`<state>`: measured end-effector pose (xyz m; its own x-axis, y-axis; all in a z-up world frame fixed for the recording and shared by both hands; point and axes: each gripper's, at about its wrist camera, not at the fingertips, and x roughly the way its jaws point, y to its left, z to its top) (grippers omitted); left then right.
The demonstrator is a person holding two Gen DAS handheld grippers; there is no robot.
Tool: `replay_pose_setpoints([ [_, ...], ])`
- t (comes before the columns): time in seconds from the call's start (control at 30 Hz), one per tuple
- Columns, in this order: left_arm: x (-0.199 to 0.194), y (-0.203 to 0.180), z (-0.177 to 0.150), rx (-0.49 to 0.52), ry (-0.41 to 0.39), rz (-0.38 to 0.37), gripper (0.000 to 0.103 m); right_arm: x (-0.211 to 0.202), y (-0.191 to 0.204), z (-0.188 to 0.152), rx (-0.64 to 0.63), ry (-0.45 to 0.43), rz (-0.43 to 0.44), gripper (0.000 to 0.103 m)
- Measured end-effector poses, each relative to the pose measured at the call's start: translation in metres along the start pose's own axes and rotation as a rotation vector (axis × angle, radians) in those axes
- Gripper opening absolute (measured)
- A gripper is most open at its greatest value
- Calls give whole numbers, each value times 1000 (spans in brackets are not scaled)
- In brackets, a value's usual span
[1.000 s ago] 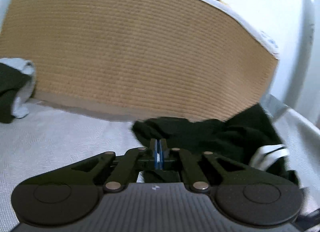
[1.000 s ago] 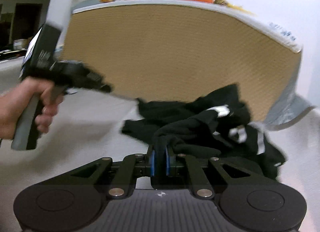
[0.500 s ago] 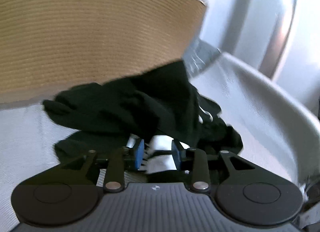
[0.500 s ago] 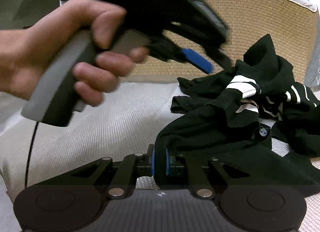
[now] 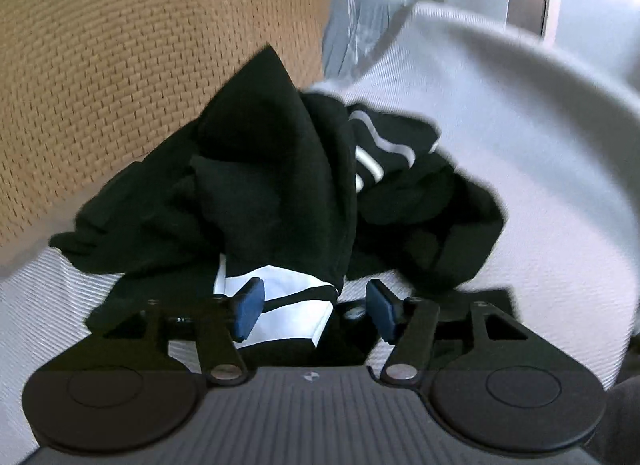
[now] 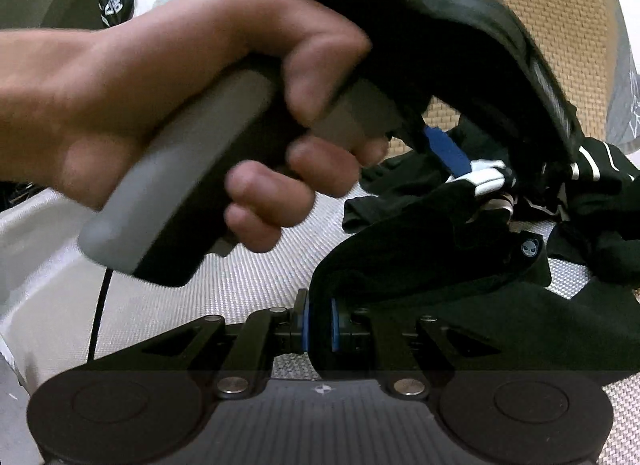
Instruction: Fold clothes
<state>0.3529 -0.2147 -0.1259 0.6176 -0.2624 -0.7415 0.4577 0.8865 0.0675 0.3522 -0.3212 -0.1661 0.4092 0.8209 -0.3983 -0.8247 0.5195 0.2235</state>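
Your left gripper (image 5: 314, 307) is opening its jaws right now; a second ago they were pinched together and facing the woven tan panel, and now they stand apart over the black garment (image 5: 276, 185). Between the blue pads (image 5: 250, 305) lies a white-striped fold of that garment, but neither pad presses on it, so nothing is gripped on this side yet. Just beyond the fingertips the rest of the cloth heaps up in a crumpled mound, with more white stripes showing to the right of the gripper. Past the mound stands the woven tan panel (image 5: 140, 65), and to the right the pale cushion (image 5: 520, 125) curves away.

Your right gripper (image 6: 320, 325) has not changed: it stays clenched on a black hem of the same garment (image 6: 440, 265), which runs forward and to the right from its pads. Above and ahead of it, your left hand (image 6: 180, 97) has swung in close, carrying its gripper to the striped part of the heap.

This reads as lining up a second grasp point. With one edge already held, closing on that striped fold should let you lift and spread the garment on the pale woven surface (image 6: 240, 285) before any fold.
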Motion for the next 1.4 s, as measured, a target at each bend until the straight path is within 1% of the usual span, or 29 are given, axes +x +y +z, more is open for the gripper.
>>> replay_pose_setpoints([
  [0.07, 6, -5, 3, 36, 28, 45, 59, -1, -2, 0, 14, -2, 10, 11],
  [0.13, 8, -6, 5, 47, 34, 85, 55, -3, -6, 0, 48, -12, 51, 12],
  [0.2, 10, -2, 8, 37, 47, 136, 39, -5, -10, 1, 88, -23, 113, 12],
  [0.23, 10, 3, 8, 22, 65, 157, 35, -5, -10, 1, 87, -25, 130, 12],
  [0.27, 10, 7, 7, 10, 80, 174, 26, -6, -9, 1, 86, -27, 146, 12],
  [0.3, 8, 12, 6, 5, 81, 200, 20, -6, -9, 1, 85, -29, 162, 12],
  [0.47, -12, 38, -2, -27, 63, 315, 17, -7, -6, 1, 80, -35, 229, 11],
  [0.6, -25, 63, -11, -70, 51, 360, 17, -8, -7, 1, 93, -42, 267, 12],
  [0.67, -32, 71, -16, -84, 42, 390, 17, -4, -10, 1, 105, -34, 294, 15],
  [0.7, -34, 74, -18, -94, 36, 406, 17, -3, -11, 1, 123, -28, 316, 17],
  [0.8, -40, 85, -26, -112, 24, 449, 16, -2, -17, 2, 158, -37, 357, 19],
  [0.83, -42, 89, -27, -118, 21, 464, 16, -2, -20, 2, 164, -42, 362, 21],
  [0.97, -51, 112, -33, -151, 22, 504, 16, -3, -30, 5, 211, -66, 381, 25],
  [1.03, -54, 120, -37, -162, 30, 522, 16, -8, -32, 6, 266, -74, 399, 26],
  [1.1, -55, 127, -42, -169, 41, 537, 16, -4, -40, 6, 340, -80, 410, 26],
  [1.17, -57, 131, -49, -167, 38, 562, 16, -1, -54, 8, 397, -102, 385, 28],
  [1.2, -57, 133, -52, -171, 41, 568, 16, -2, -60, 7, 423, -114, 363, 31],
  [1.27, -57, 138, -58, -183, 47, 580, 16, -4, -71, 7, 452, -136, 292, 35],
  [1.4, -60, 148, -71, -198, 57, 592, 17, -4, -81, 6, 478, -165, 151, 37],
])
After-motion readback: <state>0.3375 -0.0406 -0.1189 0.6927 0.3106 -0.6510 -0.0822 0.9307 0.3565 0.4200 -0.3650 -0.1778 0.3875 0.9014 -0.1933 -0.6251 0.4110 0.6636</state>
